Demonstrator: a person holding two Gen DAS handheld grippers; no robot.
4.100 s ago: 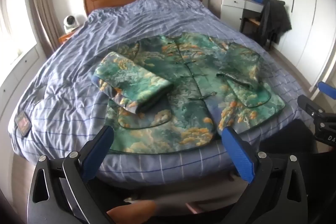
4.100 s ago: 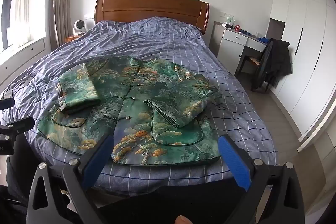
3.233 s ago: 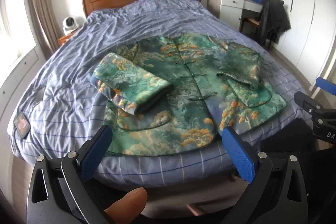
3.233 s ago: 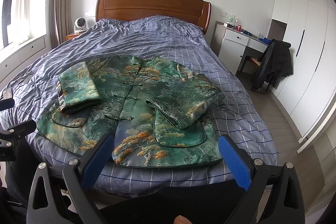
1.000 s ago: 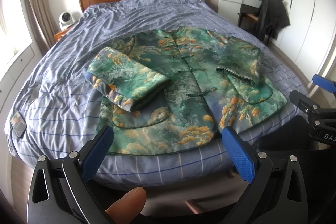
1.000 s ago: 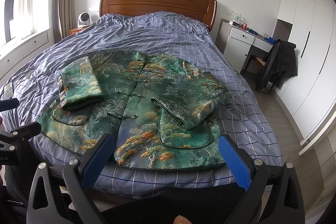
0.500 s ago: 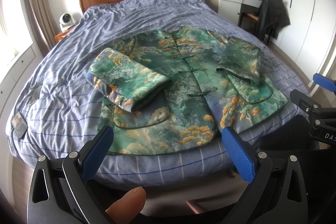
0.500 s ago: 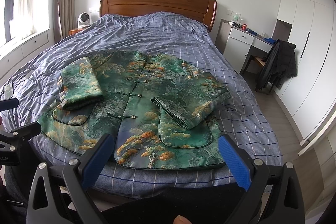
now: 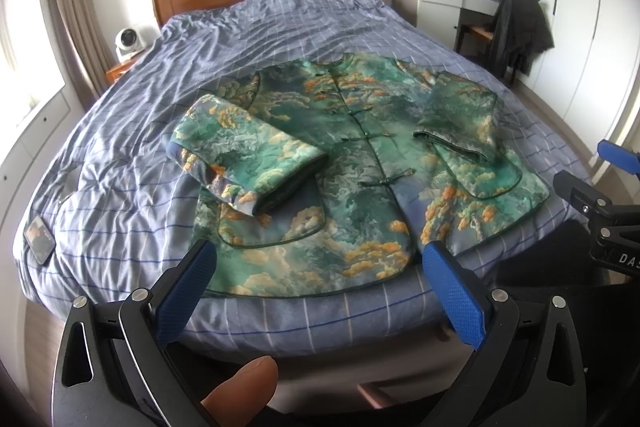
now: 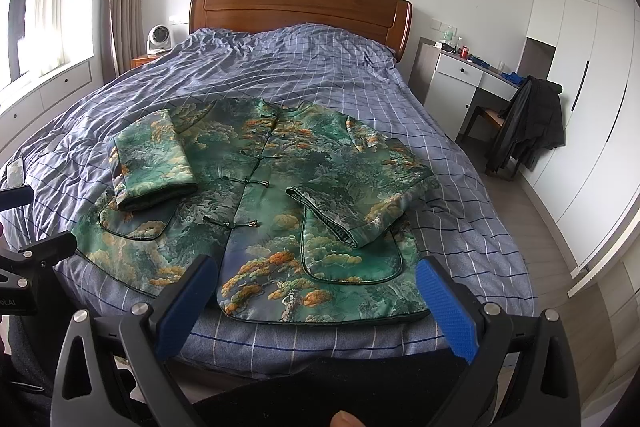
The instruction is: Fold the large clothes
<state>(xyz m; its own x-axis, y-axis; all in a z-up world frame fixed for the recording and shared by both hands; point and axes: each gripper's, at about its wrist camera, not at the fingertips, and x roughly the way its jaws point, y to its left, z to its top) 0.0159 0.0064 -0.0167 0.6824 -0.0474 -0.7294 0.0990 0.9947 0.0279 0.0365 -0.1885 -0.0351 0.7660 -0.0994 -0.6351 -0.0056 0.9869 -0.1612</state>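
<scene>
Lying flat ahead of both spread, empty claws, the green brocade jacket (image 9: 360, 163) rests on the bed (image 9: 132, 131), sleeves folded in. Left gripper (image 9: 316, 291) and right gripper (image 10: 316, 291) hover off its hem; thick, padded, probably slippery, so I'd pinch the hem corners.

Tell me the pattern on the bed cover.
Blue-purple with a thin checked grid of lines, clearest in the right wrist view: bed cover.

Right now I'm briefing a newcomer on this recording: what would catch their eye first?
The green patterned jacket with orange clouds, spread face up near the foot of the blue checked bed, both sleeves folded in over its front. Then each gripper's blue jaws, left gripper and right gripper, wide open and empty before its hem.
</scene>
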